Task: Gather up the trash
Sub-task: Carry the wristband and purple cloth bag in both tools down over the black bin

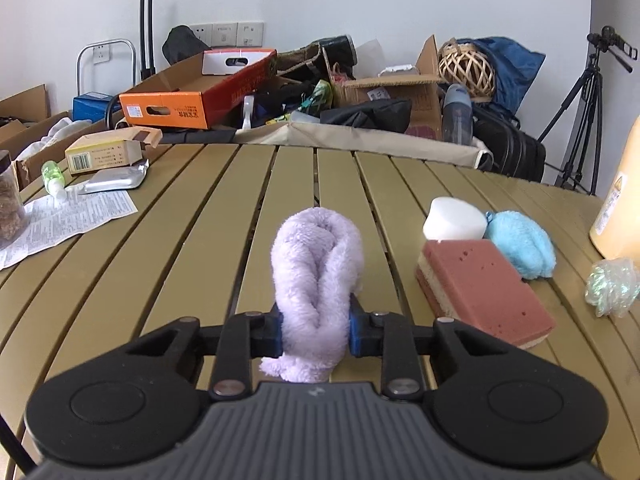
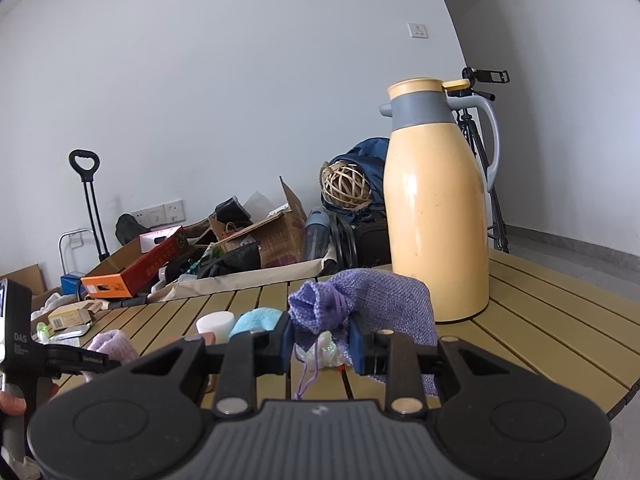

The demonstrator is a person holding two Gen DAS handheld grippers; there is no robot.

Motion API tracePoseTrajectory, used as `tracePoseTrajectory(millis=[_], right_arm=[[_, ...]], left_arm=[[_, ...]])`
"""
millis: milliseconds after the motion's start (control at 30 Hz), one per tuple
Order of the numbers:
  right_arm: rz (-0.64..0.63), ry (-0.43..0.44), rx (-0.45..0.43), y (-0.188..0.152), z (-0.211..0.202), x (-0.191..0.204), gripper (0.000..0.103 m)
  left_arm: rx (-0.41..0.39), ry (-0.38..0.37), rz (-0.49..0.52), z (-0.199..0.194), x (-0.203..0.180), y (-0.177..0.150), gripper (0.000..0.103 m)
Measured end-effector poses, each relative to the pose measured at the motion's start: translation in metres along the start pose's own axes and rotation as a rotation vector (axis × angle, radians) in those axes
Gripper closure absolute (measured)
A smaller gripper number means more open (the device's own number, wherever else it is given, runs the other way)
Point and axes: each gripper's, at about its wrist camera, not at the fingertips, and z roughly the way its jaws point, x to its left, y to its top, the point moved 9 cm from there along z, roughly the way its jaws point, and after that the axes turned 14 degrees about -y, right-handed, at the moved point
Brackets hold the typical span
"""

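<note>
Left tongs: matte black plastic, two round flat housings at the near corners, each with a faint circular disc moulded in. Grey ribbed plate between them, a small pale logo at its top edge. Black linkage bars angle inward, silver rivets at the pivots. Fingers are black blocks with blue pads.

Right tongs: the same build, black housings, grey ribbed plate, silver rivets, blue-padded fingers.

In the right wrist view the left unit's side shows a black arm with small white lettering and "DAS" on the body.
</note>
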Motion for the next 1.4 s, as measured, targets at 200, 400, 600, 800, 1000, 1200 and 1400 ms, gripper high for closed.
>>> tracePoseTrajectory(millis=[200,400,600,800,1000,1200,1400], right_arm=[[-0.013,0.019,-0.019,0.002,-0.009,0.005,0.076],[-0.019,0.049,-0.048,0.008,-0.025,0.011,0.076],[-0.030,0.080,-0.074,0.010,-0.044,0.020,0.076],[-0.046,0.117,-0.067,0.001,-0.064,0.031,0.076],[-0.062,0.148,-0.061,-0.003,-0.085,0.037,0.076],[-0.056,0.161,-0.051,-0.010,-0.109,0.035,0.076],[-0.063,0.171,-0.027,-0.022,-0.134,0.030,0.076]], left_arm=[[-0.052,-0.020,0.001,-0.028,-0.008,0.007,0.075],[-0.092,-0.063,-0.003,-0.058,-0.019,0.007,0.075],[-0.131,-0.090,0.014,-0.088,-0.033,0.002,0.075],[-0.179,-0.111,0.044,-0.121,-0.049,-0.005,0.075],[-0.190,-0.149,0.068,-0.151,-0.065,-0.020,0.075],[-0.179,-0.188,0.080,-0.179,-0.081,-0.042,0.075],[-0.145,-0.205,0.083,-0.203,-0.086,-0.071,0.075]])
